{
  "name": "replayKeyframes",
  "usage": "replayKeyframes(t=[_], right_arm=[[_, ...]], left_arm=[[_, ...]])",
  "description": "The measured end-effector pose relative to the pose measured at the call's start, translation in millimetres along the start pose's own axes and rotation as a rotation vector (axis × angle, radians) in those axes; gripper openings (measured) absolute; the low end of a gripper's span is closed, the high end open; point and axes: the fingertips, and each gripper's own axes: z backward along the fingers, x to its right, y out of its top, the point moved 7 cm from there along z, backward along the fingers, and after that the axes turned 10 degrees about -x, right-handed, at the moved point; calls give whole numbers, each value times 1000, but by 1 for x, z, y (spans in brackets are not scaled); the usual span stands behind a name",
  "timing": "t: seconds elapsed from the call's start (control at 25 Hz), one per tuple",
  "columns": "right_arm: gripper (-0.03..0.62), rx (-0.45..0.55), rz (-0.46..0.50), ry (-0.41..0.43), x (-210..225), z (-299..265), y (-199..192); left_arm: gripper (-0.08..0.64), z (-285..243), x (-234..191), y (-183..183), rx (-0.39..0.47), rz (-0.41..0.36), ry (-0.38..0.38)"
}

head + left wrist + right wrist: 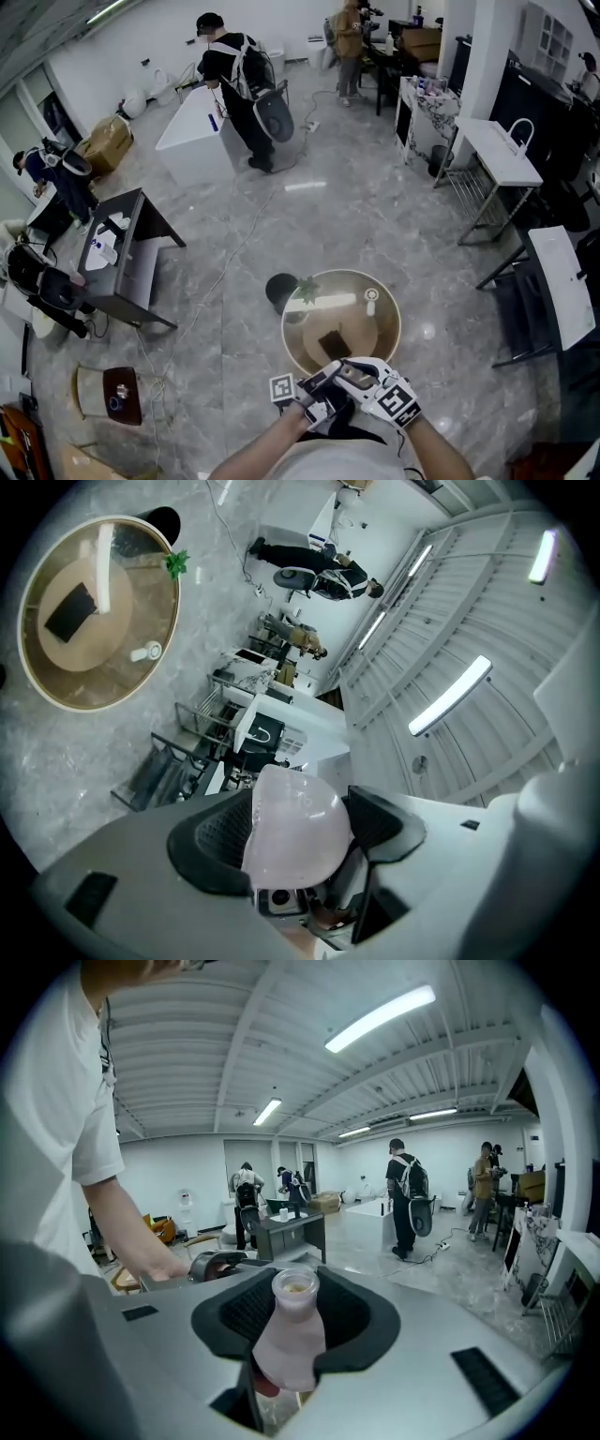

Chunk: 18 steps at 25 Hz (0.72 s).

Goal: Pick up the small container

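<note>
Both grippers clamped on the small container, held off the surface

At the head view's bottom centre our forearms converge, left gripper (pixel 296 834) and right gripper (pixel 290 1324) meeting nose to nose just below the round, glossy tan surface (pixel 386 330). The right's ribbed black pads grip the small container (pixel 289 1340), a pale pink translucent bottle with an open neck. The left's grip its rounded body.

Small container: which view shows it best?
Right gripper view: the small container shows its open neck and pale body, clamped between the jaws. The left gripper view shows only a rounded pale end between its jaws. The head view gives barely a glimpse of it.
</note>
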Motion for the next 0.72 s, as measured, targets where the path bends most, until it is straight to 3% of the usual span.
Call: replayKeyframes(t=[0.72], right_arm=[[150, 16, -40, -99, -154, -13, 9]], left_arm=[[333, 124, 36, -79, -38, 46, 49]])
